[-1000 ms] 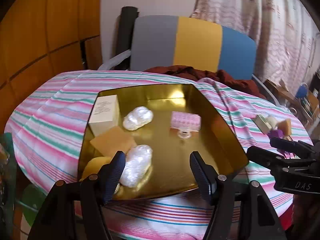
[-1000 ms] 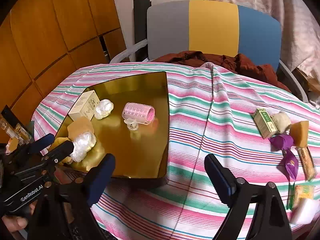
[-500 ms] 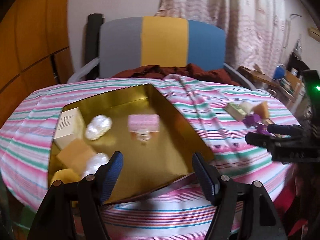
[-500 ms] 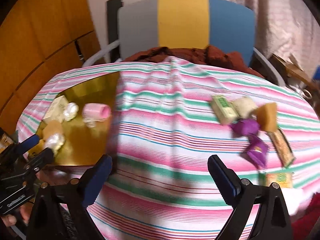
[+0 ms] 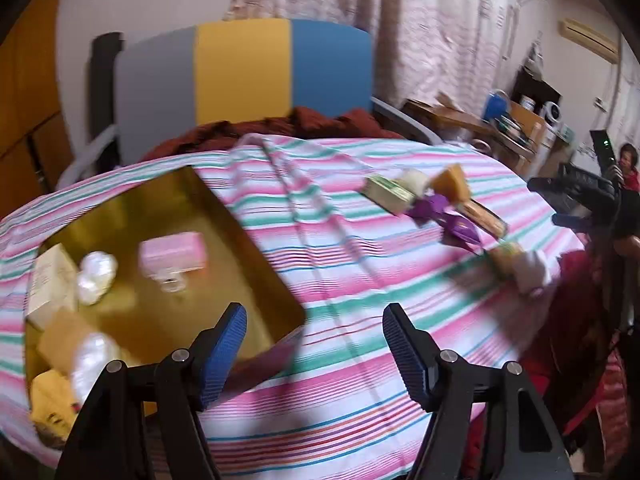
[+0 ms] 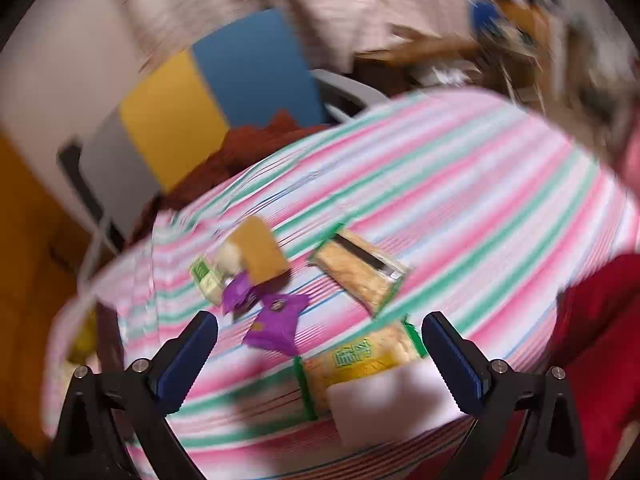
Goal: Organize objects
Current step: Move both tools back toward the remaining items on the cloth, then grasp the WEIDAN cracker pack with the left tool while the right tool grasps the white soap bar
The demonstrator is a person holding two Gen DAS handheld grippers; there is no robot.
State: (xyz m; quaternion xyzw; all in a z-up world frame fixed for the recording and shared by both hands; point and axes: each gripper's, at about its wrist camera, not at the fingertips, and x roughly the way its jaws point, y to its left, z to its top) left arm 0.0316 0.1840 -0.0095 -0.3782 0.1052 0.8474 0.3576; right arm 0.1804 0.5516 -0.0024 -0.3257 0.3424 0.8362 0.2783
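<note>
Both my left gripper (image 5: 314, 330) and right gripper (image 6: 320, 344) had jaws apart, empty; I judged slowing over the white block (image 6: 390, 398) at the table's near edge wisest.

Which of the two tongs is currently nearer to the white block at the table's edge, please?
Right. The right tongs hang open just over the white block, while the left tongs are over the cloth beside the gold tray.

Spread right tool (image 6: 320, 350) above snacks (image 6: 360, 276)
</note>
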